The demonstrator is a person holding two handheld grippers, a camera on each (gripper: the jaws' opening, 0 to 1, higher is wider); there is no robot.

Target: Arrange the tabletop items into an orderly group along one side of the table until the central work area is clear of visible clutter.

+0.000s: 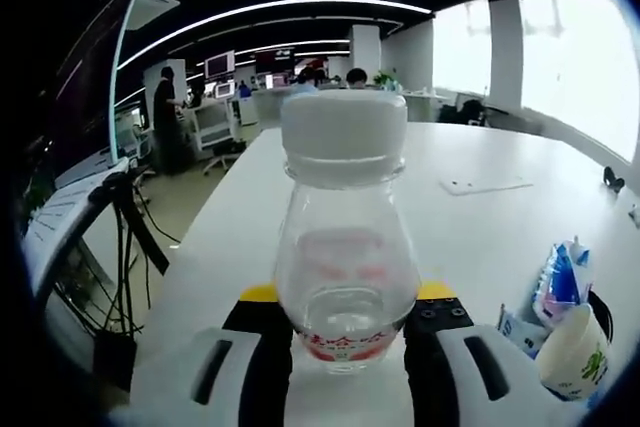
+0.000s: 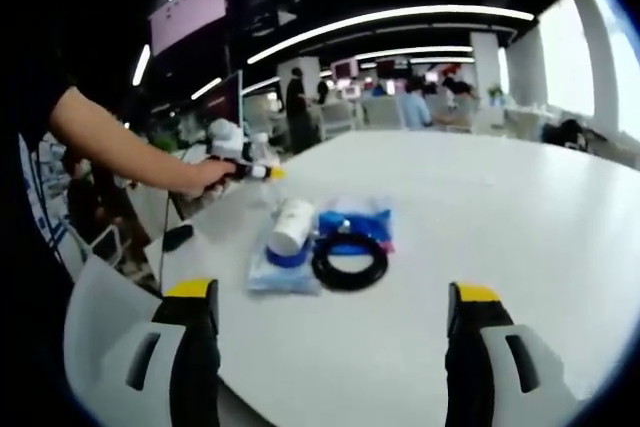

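Clear plastic, matt white and crinkly wrappers

The bottle (image 1: 345,247) is clear glossy plastic with a matt white cap (image 1: 343,135); the desk (image 2: 520,217) is smooth matt white. Near its edge lie shiny blue plastic packets (image 2: 355,222), a pale paper-look cup (image 2: 292,225) and a black rubbery ring (image 2: 349,262). Claw (image 2: 335,347) shells are matt white plastic.

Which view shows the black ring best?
The right gripper view: the black ring lies whole on the white table, beside a white cup. In the left gripper view, just a dark arc shows behind the cup.
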